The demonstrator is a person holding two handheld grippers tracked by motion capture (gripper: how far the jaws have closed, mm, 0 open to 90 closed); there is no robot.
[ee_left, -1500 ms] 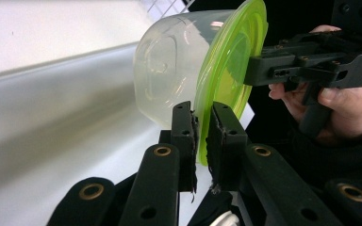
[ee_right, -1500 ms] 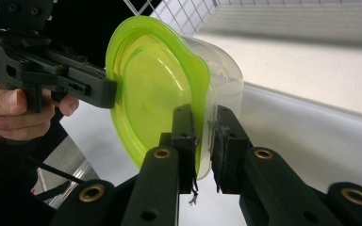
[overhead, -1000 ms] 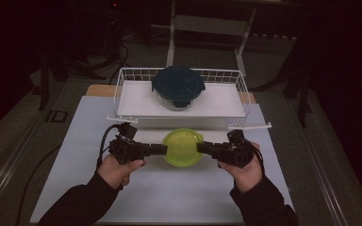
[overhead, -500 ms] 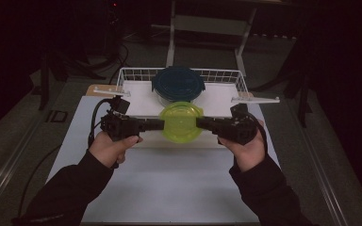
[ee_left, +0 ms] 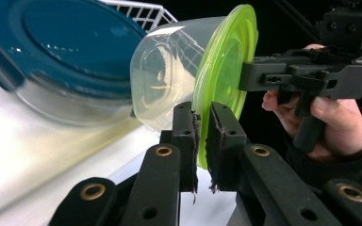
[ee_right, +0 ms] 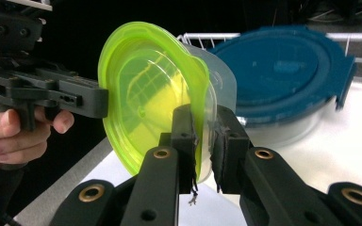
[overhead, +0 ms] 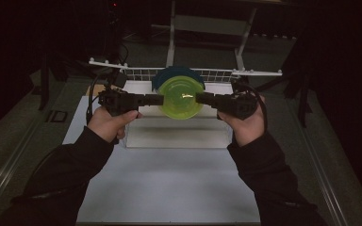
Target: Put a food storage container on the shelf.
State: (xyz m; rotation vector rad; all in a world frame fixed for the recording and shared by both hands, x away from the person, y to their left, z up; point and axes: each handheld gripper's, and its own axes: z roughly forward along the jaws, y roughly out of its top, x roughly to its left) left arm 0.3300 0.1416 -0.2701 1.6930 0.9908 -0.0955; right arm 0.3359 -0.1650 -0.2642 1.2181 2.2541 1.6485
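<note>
A clear tub with a yellow-green lid (overhead: 181,96) hangs in the air between my two grippers, above the white wire basket (overhead: 136,73). My left gripper (overhead: 158,100) is shut on the lid's left rim, and my right gripper (overhead: 200,98) is shut on its right rim. In the left gripper view the jaws (ee_left: 201,127) pinch the green rim (ee_left: 221,70), with the clear tub body (ee_left: 165,80) beside them. In the right gripper view the jaws (ee_right: 202,127) pinch the lid (ee_right: 146,89) from the opposite side. A blue-lidded container (overhead: 169,75) sits in the basket just behind the tub.
The blue-lidded container (ee_left: 66,52) (ee_right: 283,70) takes up the far part of the basket. The basket's white front wall (overhead: 179,136) faces me, and a white mat (overhead: 169,188) covers the table in front of it. Dark floor and a metal stand (overhead: 172,33) lie beyond.
Both grippers have risen and moved away from me with the green-lidded tub, from the mat in front of the basket to a spot above the basket.
</note>
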